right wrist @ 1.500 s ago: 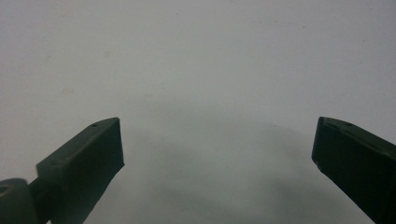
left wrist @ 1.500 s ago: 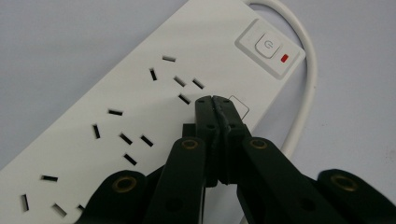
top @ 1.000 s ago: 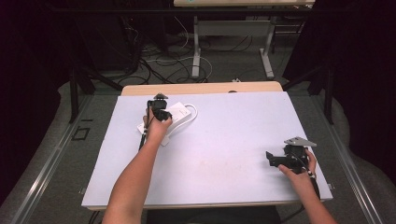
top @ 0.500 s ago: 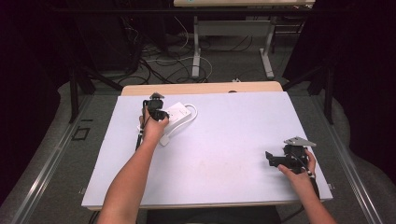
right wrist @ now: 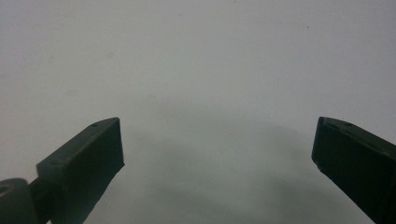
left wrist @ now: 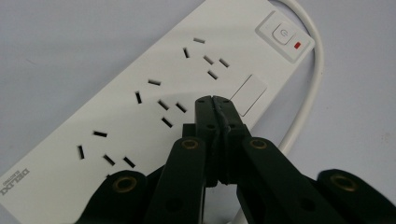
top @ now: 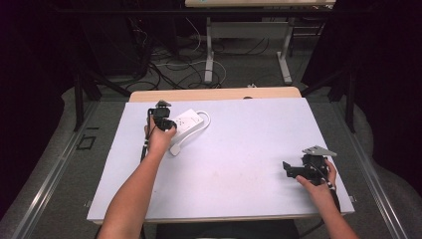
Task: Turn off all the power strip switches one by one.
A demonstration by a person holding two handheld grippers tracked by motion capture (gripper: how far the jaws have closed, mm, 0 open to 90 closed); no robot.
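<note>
The white worktop (top: 239, 164) stands in a dark room, and a power strip (top: 188, 122) lies near its far left corner, just in front of and under the left hand-held gripper (top: 163, 118), far from the right hand-held gripper (top: 293, 170). In the left gripper view the left hand-held gripper (left wrist: 214, 100) is pressed together with nothing in it, tips over the strip's flat top; the strip runs slantwise up to its switch (left wrist: 283, 33), ahead and to the right. That switch is too small to see from high up, and the right hand-held gripper (right wrist: 215, 144) is spread wide over bare worktop.
</note>
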